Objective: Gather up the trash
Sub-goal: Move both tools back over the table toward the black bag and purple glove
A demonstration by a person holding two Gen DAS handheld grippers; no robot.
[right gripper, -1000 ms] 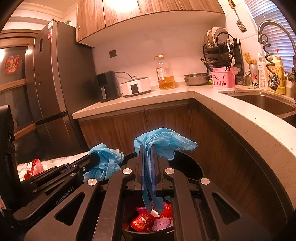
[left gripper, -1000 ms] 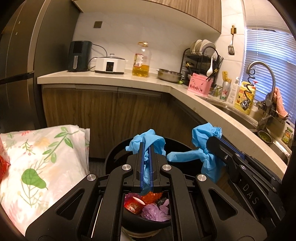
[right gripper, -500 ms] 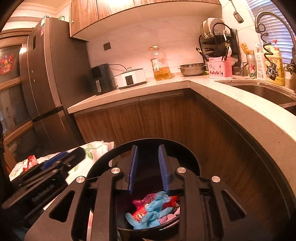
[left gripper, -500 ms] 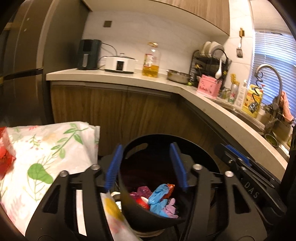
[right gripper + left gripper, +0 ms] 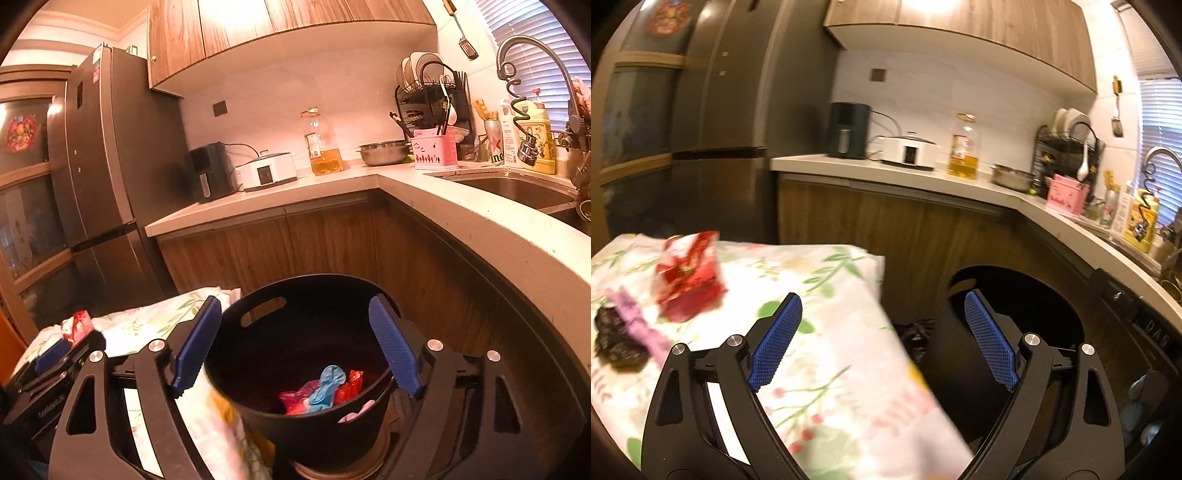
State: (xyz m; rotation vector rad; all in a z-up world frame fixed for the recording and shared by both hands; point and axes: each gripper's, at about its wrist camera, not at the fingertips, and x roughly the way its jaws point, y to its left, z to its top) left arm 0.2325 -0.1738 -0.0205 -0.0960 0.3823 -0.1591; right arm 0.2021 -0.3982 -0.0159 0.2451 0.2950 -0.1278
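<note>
A black trash bucket (image 5: 258,306) stands on the floor beside a table with a floral cloth (image 5: 820,291). Inside it lie a blue glove (image 5: 327,386) and red and pink wrappers (image 5: 347,387). My right gripper (image 5: 295,350) is open and empty above the bucket. My left gripper (image 5: 882,343) is open and empty over the table's right edge, with the bucket (image 5: 1052,295) to its right. On the cloth lie a red wrapper (image 5: 689,273), a purple scrap (image 5: 639,325) and a dark crumpled piece (image 5: 615,343). The left gripper (image 5: 55,358) also shows at the right wrist view's lower left.
A curved kitchen counter (image 5: 480,229) wraps around the right with a sink (image 5: 517,188), dish rack (image 5: 432,96), pink caddy (image 5: 436,153), oil bottle (image 5: 325,147) and cooker (image 5: 266,171). A tall dark fridge (image 5: 103,177) stands at the left. Wooden cabinets are behind the bucket.
Both grippers opened and dropped their blue gloves into the bucket. The left gripper has since swung left over the table; the right has opened wider above the bucket.
</note>
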